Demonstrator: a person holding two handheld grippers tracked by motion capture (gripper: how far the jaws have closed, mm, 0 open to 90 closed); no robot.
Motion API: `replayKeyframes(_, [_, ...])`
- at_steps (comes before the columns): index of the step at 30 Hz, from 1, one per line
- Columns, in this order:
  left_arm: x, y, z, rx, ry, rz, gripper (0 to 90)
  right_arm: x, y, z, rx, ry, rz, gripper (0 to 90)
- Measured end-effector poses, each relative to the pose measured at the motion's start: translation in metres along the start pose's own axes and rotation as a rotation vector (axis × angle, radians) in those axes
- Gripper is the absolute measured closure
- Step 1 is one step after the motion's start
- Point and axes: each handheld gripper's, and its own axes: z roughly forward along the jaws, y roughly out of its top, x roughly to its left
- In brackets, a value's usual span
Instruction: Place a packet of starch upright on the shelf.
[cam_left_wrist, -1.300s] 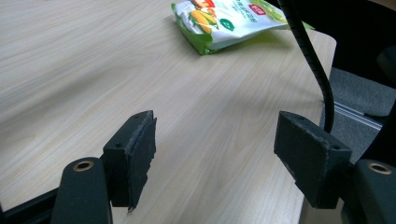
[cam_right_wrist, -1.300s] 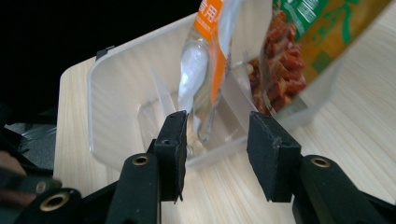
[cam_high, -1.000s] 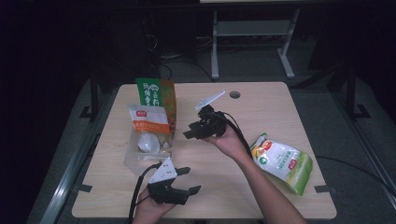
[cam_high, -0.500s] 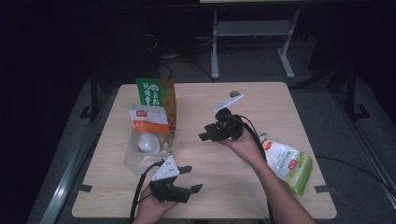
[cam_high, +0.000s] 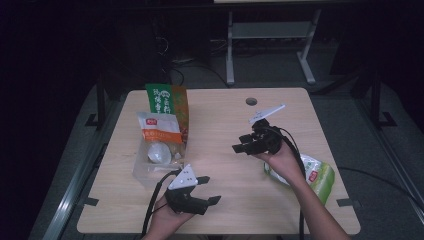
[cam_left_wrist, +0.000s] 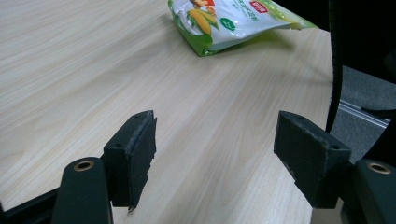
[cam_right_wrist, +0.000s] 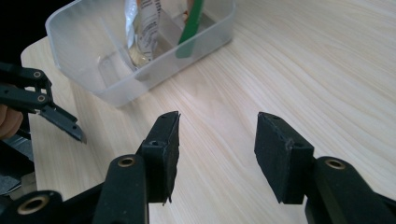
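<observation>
table (cam_high: 220, 120): light wood, round hole near far edge
left side: clear plastic tub (cam_high: 142, 170) holding snack packets
right edge: green-white snack bag (cam_high: 320, 175)

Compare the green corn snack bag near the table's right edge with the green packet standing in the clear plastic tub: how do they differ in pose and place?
The corn snack bag lies flat on the bare table, while the green packet stands upright. The corn snack bag sits alone beside the person's right forearm; the green packet shares the clear plastic tub with an orange-and-white packet. The corn snack bag is pale green and white, the green packet darker green with orange. Neither is in a hand-held gripper.
</observation>
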Motion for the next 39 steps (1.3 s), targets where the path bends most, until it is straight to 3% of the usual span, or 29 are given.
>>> replayKeyframes(15, [-0.002,0.007,0.02,0.014,-0.032,-0.019,29.3,-0.013,-0.04,-0.037,-0.006,-0.06,0.063,47.9])
replayKeyframes(39, [-0.015,0.033,0.064,0.035,-0.102,0.028,31.1,-0.043,-0.117,-0.09,0.032,-0.218,0.179,46.0])
